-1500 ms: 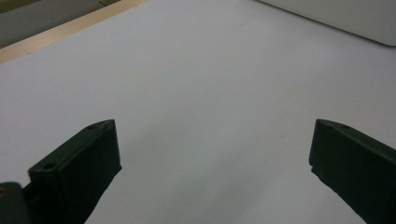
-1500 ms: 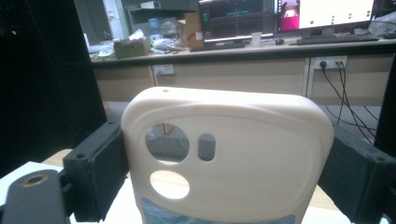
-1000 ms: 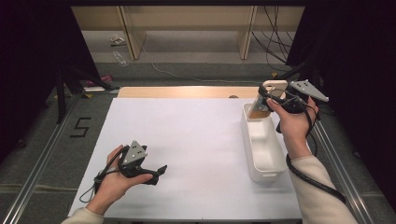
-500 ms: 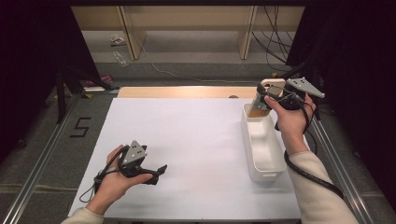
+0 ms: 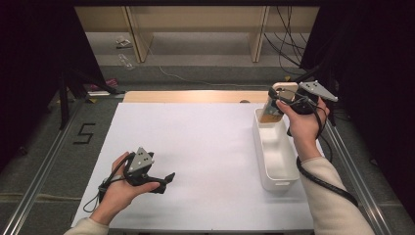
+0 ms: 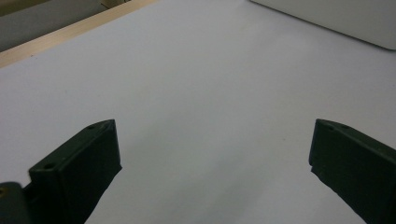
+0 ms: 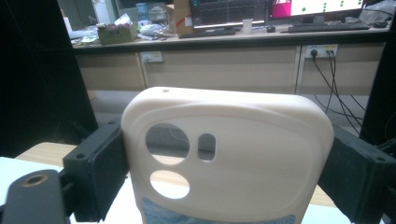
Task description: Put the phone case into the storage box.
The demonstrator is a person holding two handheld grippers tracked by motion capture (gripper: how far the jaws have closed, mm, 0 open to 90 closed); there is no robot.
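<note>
Cream-coloured plastic marks the thing being worked with: a phone case (image 7: 229,154), with round camera holes and a small slot cut through near its top. In the right gripper view it stands upright between the two black jaws, which pinch it by its two long side edges. From above, the right gripper (image 5: 274,105) holds the phone case over the far end of a long white bin (image 5: 275,152) that sits along the right side of the table (image 5: 195,142). The lower end of the case looks darker, brown or patterned, and points down toward the bin.

The left gripper (image 5: 166,178) rests low over the near left part of the white tabletop, in the person's left hand (image 5: 120,188). Its jaws are spread wide with nothing between them, just bare white surface below.

The case is probably very light, a thin shell rather than a solid block. It likely flexes a little if squeezed hard, and its smooth, rounded edges could slide out of a loose pinch. The side edges are the sensible place to grip, as now, below the camera holes where the wall is unbroken. A grip across the cut-outs would press on the weakest part. It seems unlikely to break if it drops into the bin, though it may bounce or land tilted against a wall.
</note>
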